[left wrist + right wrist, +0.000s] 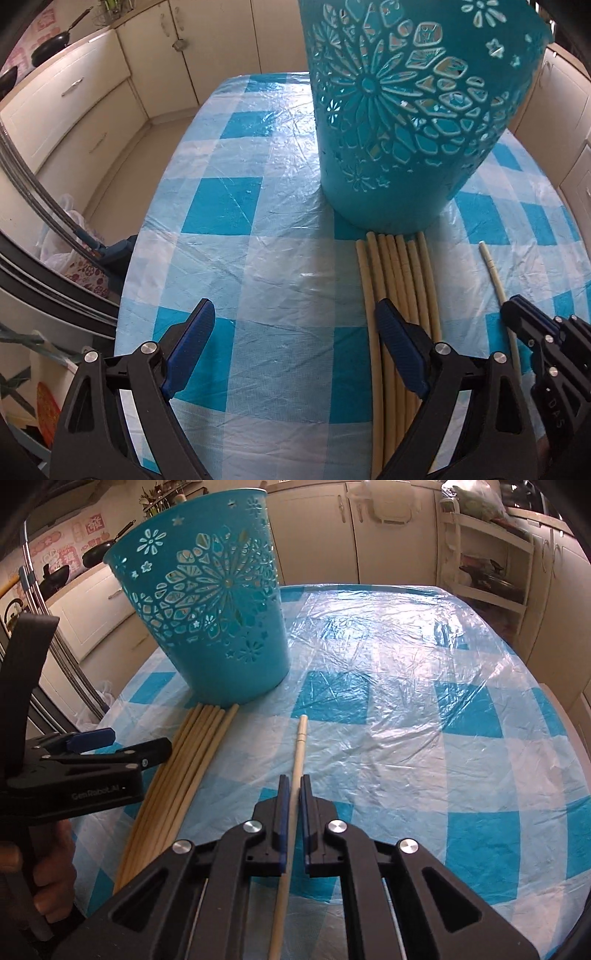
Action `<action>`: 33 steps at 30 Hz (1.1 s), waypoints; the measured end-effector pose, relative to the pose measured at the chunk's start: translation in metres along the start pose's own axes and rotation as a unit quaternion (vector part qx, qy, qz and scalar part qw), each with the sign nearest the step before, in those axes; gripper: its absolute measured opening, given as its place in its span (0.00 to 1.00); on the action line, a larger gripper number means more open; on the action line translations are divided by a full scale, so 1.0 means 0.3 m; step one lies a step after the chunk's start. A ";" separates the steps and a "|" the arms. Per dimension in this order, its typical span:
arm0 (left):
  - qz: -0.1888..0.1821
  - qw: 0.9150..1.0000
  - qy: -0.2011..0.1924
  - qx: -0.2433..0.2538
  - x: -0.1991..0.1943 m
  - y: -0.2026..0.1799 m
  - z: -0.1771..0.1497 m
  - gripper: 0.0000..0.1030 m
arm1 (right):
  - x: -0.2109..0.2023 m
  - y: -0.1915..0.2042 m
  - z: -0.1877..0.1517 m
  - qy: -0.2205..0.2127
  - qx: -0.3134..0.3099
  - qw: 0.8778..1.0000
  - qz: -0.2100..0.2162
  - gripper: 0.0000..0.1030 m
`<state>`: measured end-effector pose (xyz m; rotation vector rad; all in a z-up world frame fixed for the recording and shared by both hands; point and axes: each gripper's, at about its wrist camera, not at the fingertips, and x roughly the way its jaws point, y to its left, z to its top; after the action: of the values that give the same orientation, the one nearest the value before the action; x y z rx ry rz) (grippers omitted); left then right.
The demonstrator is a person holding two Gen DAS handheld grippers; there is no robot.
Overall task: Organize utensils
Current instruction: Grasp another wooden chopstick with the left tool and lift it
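Chopstick point(295, 760) thin, light, stiff, slippery; we pinch it mid-length with right gripper point(292, 794). Left gripper point(295, 328) jaws wide apart. Teal basket point(214, 620) near.

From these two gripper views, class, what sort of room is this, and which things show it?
Most likely a home kitchen: cream cabinet doors with metal handles, black frying pans on the counter, and a table under a blue-and-white checked plastic cloth holding pale wooden chopsticks.
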<state>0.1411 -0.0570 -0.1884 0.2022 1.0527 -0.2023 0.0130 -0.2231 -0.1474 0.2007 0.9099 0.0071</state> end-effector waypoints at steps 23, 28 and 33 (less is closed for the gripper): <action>-0.084 0.995 0.011 0.046 -0.006 -0.031 0.031 0.07 | 0.039 0.011 0.050 0.016 -0.006 1.000 0.001 0.06; -0.078 0.996 0.015 0.047 -0.011 -0.042 0.024 0.07 | 0.039 0.003 0.046 0.005 -0.004 1.000 0.006 0.07; -0.078 0.996 0.017 0.043 0.003 -0.037 0.034 0.08 | 0.037 0.003 0.047 0.001 -0.002 1.000 0.006 0.07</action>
<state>0.1471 -0.0703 -0.1852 0.2021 1.0962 -0.3881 0.0309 -0.2236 -0.1477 0.2031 0.9116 0.0198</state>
